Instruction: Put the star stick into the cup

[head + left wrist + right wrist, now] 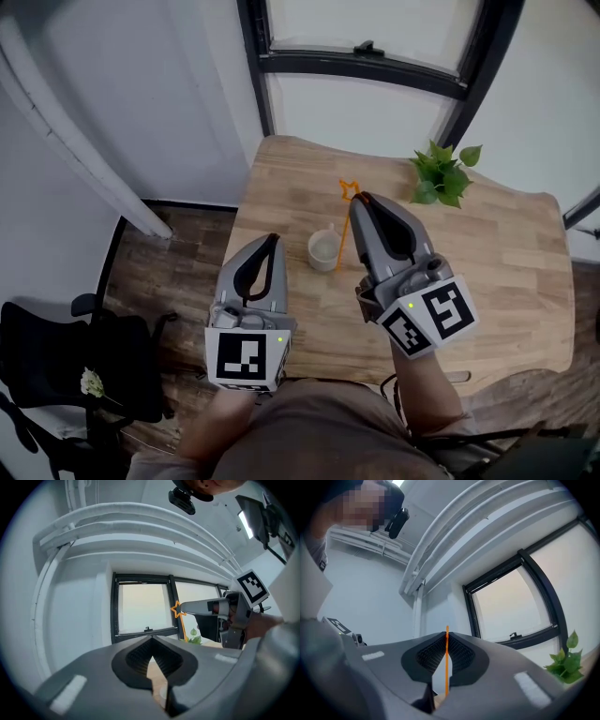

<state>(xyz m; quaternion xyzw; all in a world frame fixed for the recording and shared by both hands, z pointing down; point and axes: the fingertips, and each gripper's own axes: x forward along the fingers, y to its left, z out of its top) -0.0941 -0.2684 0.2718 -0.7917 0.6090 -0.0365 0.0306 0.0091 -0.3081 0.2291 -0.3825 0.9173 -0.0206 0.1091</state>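
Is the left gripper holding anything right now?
No, the left gripper is shut with nothing between its fingers; the star stick is pinched in the right gripper.

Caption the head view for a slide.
Right gripper pinches the orange star stick beside the white cup on the wooden table; left gripper shut.

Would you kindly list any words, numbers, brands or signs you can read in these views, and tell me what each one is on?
No readable text in any view.
Left hand-held gripper: its cube bears only black-and-white square marker patterns, no letters or digits.
Right hand-held gripper: the same kind of pattern, nothing to read.
Cup: plain, no print visible.
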